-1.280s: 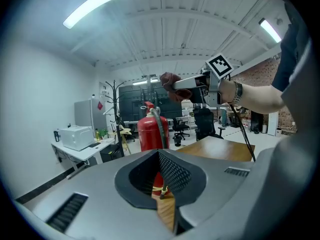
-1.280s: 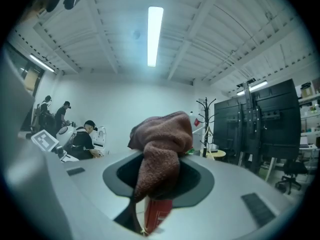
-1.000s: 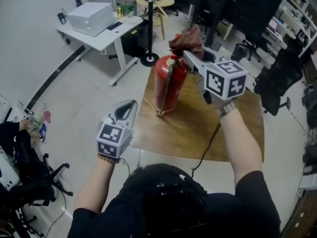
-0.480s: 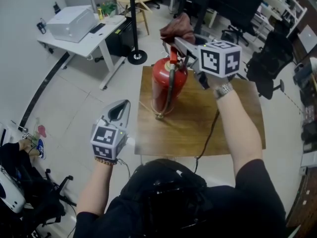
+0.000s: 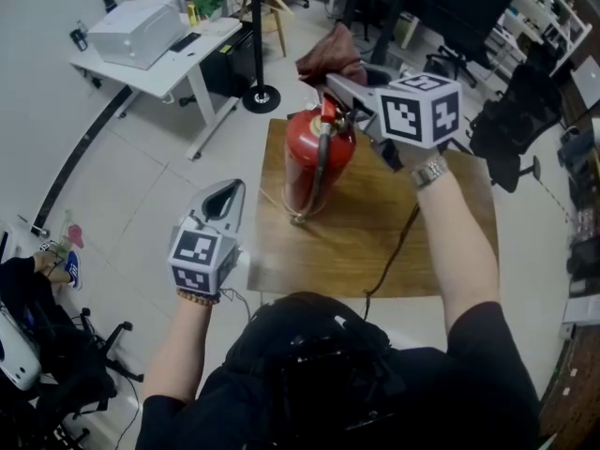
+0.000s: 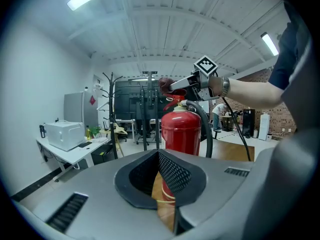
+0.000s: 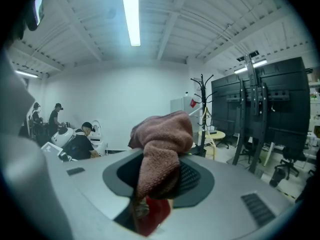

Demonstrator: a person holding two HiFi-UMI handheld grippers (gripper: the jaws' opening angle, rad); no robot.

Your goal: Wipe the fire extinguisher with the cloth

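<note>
Right gripper (image 5: 334, 84) clamped on cloth (image 5: 328, 56), soft and floppy, just above fire extinguisher (image 5: 314, 162) top. Extinguisher probably heavy, slick; steady at neck. Left gripper (image 5: 226, 198) closed, empty, off to its left.

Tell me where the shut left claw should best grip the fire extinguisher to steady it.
Likely the neck under the valve, coming level from the person's left: the upright fire extinguisher looks too wide lower down, and the right claw holds the cloth over its top.
</note>
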